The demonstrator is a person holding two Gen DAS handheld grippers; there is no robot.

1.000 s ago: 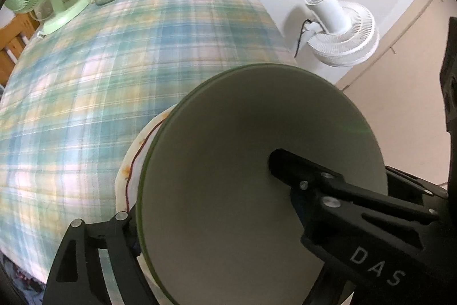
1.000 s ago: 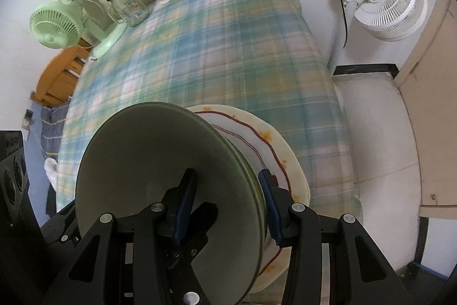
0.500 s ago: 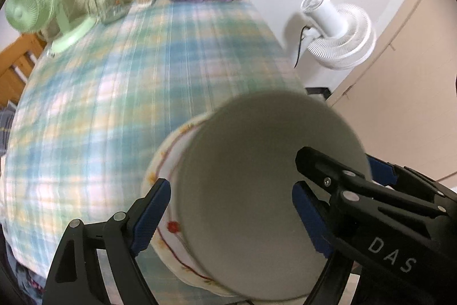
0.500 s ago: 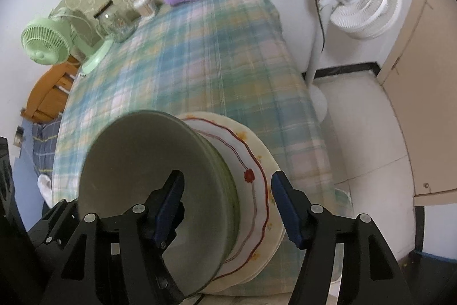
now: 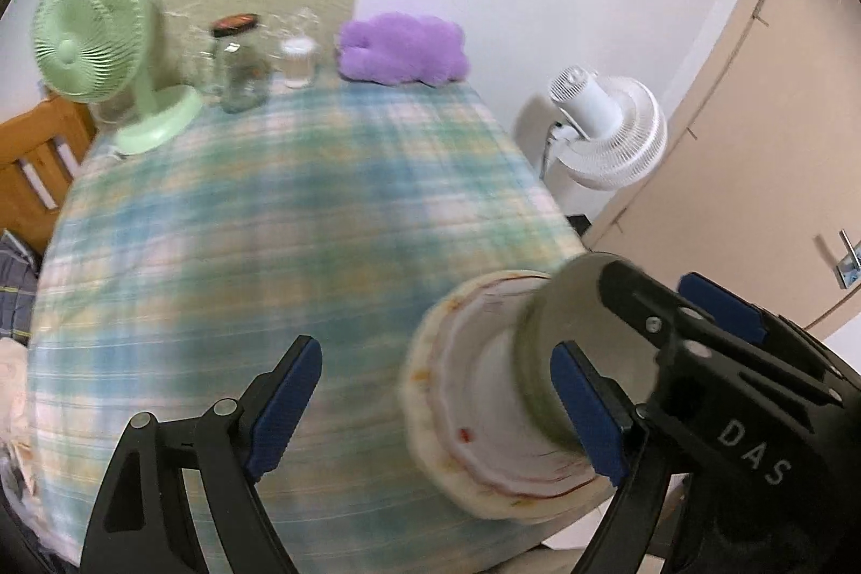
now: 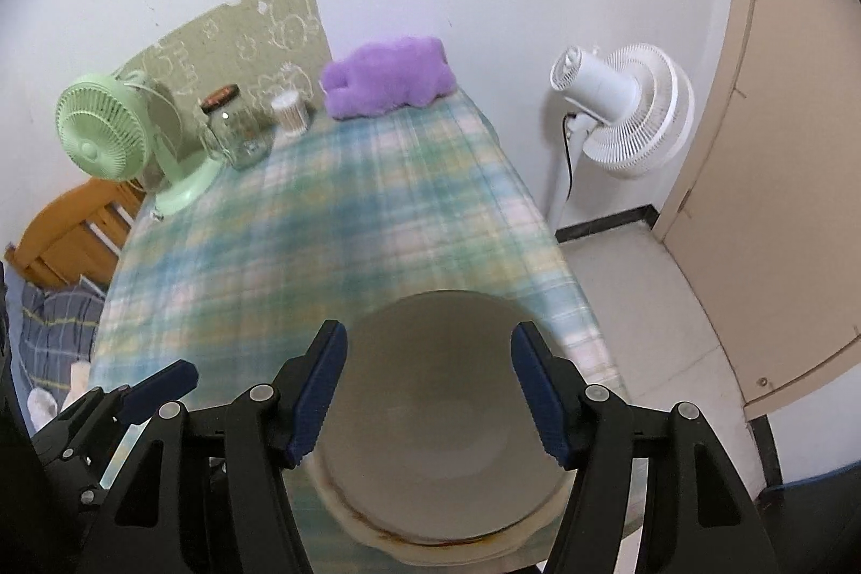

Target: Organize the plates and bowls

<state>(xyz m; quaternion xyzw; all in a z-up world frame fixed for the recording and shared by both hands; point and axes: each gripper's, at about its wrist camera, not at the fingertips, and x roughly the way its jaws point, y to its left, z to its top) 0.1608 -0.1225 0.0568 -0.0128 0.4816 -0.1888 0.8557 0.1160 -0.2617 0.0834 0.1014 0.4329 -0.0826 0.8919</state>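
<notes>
A pale green bowl (image 6: pixel 446 407) sits inside a white plate with a red wavy rim line (image 6: pixel 376 528) near the front right edge of the plaid table. In the left wrist view the bowl (image 5: pixel 543 359) and plate (image 5: pixel 463 391) lie at the lower right. My left gripper (image 5: pixel 436 404) is open and empty, left of and above the stack. My right gripper (image 6: pixel 430 391) is open, its blue pads on either side of the bowl, apart from it. The left gripper also shows in the right wrist view (image 6: pixel 156 385).
At the table's far end stand a green desk fan (image 5: pixel 91 41), a glass jar (image 5: pixel 239 63), a small white container (image 5: pixel 298 60) and a purple plush (image 5: pixel 403 47). A white floor fan (image 6: pixel 624 106) stands right of the table, by a beige door (image 6: pixel 796 143). A wooden chair (image 6: pixel 64 229) is at the left.
Both grippers let go of the bowl, opened and drew back and up. The bowl, tilted before, now rests in the plate.
</notes>
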